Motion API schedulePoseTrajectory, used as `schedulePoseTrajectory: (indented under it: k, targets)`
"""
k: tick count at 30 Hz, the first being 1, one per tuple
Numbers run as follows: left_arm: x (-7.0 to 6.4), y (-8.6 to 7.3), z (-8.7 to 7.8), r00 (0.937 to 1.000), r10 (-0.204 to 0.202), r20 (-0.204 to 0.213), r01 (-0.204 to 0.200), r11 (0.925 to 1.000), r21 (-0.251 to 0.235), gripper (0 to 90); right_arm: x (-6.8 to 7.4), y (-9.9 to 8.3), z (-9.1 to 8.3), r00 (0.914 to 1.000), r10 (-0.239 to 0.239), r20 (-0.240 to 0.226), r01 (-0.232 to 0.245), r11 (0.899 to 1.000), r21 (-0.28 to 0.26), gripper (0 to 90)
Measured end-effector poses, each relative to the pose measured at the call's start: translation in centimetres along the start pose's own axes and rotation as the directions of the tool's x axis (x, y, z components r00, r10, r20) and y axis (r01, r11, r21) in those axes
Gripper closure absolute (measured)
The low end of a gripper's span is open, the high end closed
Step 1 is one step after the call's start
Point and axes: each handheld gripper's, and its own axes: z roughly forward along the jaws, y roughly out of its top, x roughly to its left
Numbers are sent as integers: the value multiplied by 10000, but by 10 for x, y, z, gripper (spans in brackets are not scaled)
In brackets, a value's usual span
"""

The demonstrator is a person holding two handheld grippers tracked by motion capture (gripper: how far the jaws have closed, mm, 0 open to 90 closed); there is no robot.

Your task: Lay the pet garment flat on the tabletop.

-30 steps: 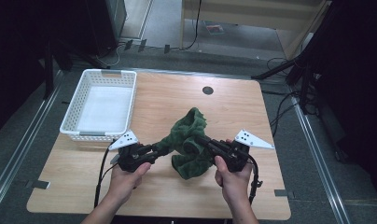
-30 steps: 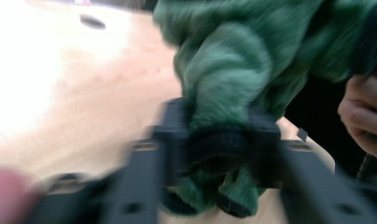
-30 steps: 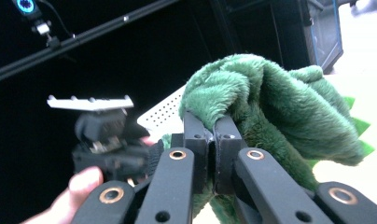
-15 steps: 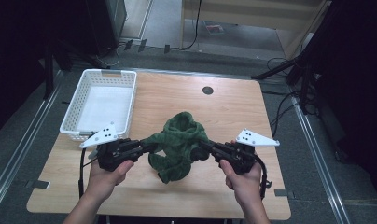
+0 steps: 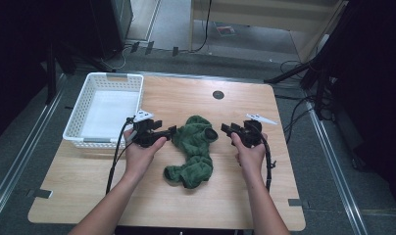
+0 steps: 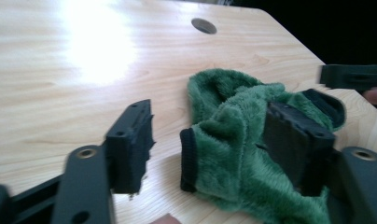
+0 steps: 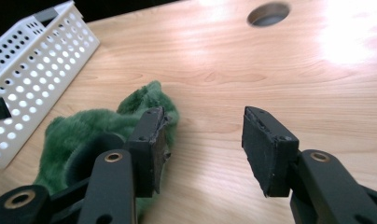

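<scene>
in the high view a green fleecy cloth [image 5: 195, 149] lay crumpled near the middle of the wooden desk [image 5: 245, 196], its upper lump between the two hands and a tail of it running down toward the near edge. the left tongs [image 5: 170, 131] sat at the cloth's left side, held in the left hand [image 5: 139, 152], and the right tongs [image 5: 224, 129] pointed in at it from the right, just beside the cloth's dark-trimmed opening, held in the right hand [image 5: 249, 152]. a white perforated basket [image 5: 76, 128] stood at the desk's far left corner, near the left hand, and a round cable hole [image 5: 218, 94] showed in the desk farther back. cables trailed from both grippers toward the near edge.

in the left gripper view the left tongs [image 6: 214, 140] stood wide open, with a fold of the green cloth [image 6: 233, 154] lying between the two black jaws — a dark-bound edge of it faced the left-hand jaw with a gap between, while the pile pressed up against or behind the right-hand jaw. neither jaw was pinching it. the cable hole [image 6: 204, 25] lay beyond on the bare desk [image 6: 60, 70].

in the right gripper view the right tongs [image 7: 203, 149] were also wide open, with only bare desk [image 7: 270, 74] between the jaws — the cloth [image 7: 84, 130] lay behind and outside the left-hand jaw, seemingly touching it. the basket [image 7: 32, 74] stood beyond, at the upper left, and the cable hole [image 7: 269, 14] at the top
</scene>
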Motion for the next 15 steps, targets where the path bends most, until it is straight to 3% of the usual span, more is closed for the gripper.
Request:
schedulePoseTrajectory:
  k: [2, 3, 4, 5, 6, 7, 10, 12, 13, 14, 15]
  targets:
    - [0, -2, -13, 9996, 151, 232, -147, 9997, -192, 312, 8, -7, -19, 9988, -438, -198, 434, 9988, -215, 522]
    - [-1, -4, -21, 9991, 279, 322, -270, 9992, -301, 312, 8, -7, -19, 9988, -438, -198, 434, 9988, -215, 522]
    - [-3, -8, -29, 9982, 369, 462, -351, 9987, -378, 317, 15, -12, -29, 9958, -769, -496, 755, 9967, -303, 524]
    - [-8, -19, -41, 9949, 519, 870, -500, 9985, -241, 345, 39, -29, -49, 9776, -1530, -1448, 1495, 9882, -346, 524]
    - [-12, -27, -44, 9933, 657, 948, -656, 9978, -41, 355, 48, -35, -55, 9698, -1724, -1726, 1694, 9850, -319, 524]
    - [-12, -27, -44, 9933, 657, 948, -656, 9978, -41, 368, 48, -35, -55, 9698, -1724, -1726, 1694, 9850, -319, 524]
    - [-26, -53, -44, 9928, 994, 661, -1046, 9913, 797, 377, 83, -64, -67, 9309, -2303, -2835, 2371, 9714, -105, 517]
    - [-30, -68, -42, 9946, 765, 703, -835, 9912, 1030, 381, 106, -79, -66, 9136, -2520, -3190, 2707, 9626, 149, 507]
    - [-30, -78, -39, 9961, 547, 693, -638, 9885, 1368, 386, 122, -90, -62, 9016, -2770, -3323, 3062, 9512, 378, 477]
    - [-30, -78, -39, 9961, 547, 693, -638, 9885, 1368, 386, 122, -90, -62, 9016, -2770, -3323, 3062, 9512, 378, 477]
    - [-30, -82, -38, 9962, 587, 650, -678, 9865, 1487, 387, 137, -104, -56, 8878, -3636, -2822, 3943, 9171, 586, 431]
